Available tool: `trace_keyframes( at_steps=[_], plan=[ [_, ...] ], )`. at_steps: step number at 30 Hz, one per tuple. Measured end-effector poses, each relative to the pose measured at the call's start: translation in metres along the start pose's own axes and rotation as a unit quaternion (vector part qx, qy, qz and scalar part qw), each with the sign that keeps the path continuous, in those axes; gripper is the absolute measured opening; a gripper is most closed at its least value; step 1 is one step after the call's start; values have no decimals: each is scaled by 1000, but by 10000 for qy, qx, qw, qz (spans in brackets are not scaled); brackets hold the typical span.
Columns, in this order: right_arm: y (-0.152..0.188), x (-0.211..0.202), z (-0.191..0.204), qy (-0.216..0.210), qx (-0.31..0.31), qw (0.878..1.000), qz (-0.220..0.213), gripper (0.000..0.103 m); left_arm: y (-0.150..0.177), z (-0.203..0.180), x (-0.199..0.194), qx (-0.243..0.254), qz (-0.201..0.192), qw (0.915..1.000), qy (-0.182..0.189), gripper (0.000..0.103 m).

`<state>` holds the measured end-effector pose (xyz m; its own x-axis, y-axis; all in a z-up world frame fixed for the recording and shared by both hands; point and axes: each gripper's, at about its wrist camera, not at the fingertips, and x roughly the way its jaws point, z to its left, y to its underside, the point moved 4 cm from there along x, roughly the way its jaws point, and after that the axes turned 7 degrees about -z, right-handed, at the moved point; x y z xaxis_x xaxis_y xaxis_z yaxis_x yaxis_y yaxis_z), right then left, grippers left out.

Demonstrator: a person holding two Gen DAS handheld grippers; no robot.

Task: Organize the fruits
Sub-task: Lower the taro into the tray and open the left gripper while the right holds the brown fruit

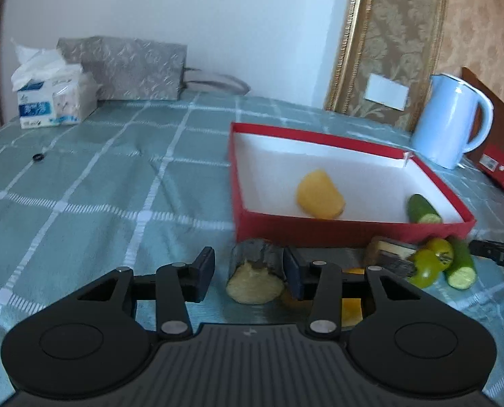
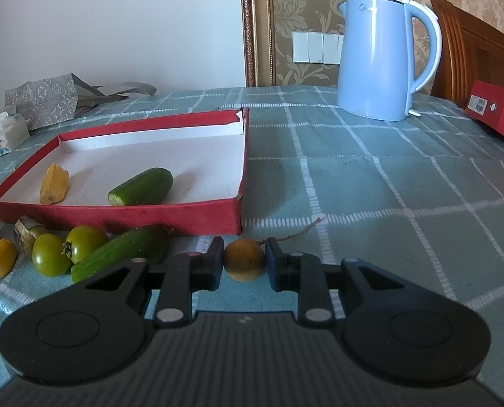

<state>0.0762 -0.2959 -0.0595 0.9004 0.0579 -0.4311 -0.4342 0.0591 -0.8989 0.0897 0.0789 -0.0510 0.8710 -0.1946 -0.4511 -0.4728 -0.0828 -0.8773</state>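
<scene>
Fingers (image 2: 218,257) of the right gripper (image 2: 244,260) sit on either side of a small round yellow-brown fruit (image 2: 244,260) with a thin stem trailing off behind the right finger; whether they already pinch it or only flank it I cannot tell, as both pads look just at its skin. The left gripper (image 1: 248,271) has its fingers (image 1: 202,271) spread, the right one touching a stubby dark-skinned piece with a pale cut face (image 1: 256,276), the left one well clear. Ahead of both lies the red box (image 2: 116,215), holding a yellow piece (image 2: 53,185) and a cucumber half (image 2: 141,186). The round fruit could roll or squirt out forward if squeezed off-centre. The left closing unevenly may shove its piece sideways. Lifting low risks knocking the box wall.
</scene>
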Motion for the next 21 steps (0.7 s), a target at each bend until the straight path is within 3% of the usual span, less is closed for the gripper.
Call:
trace_keyframes(
  at_steps=[4,12,18,21],
  plan=[
    [0,2,0,-16,-12,10000,64,25,0,8,-1,-338,63,9993,171,33],
    [-1,4,-2,13,28,10000,56,25,-2,-4,-15,-47,-338,9994,-30,32],
    [0,3,-1,19,4,10000,59,25,-26,-30,-26,430,-812,9958,26,32],
    [0,3,-1,25,8,10000,62,25,-39,-46,-13,678,-852,9940,61,32]
  ],
)
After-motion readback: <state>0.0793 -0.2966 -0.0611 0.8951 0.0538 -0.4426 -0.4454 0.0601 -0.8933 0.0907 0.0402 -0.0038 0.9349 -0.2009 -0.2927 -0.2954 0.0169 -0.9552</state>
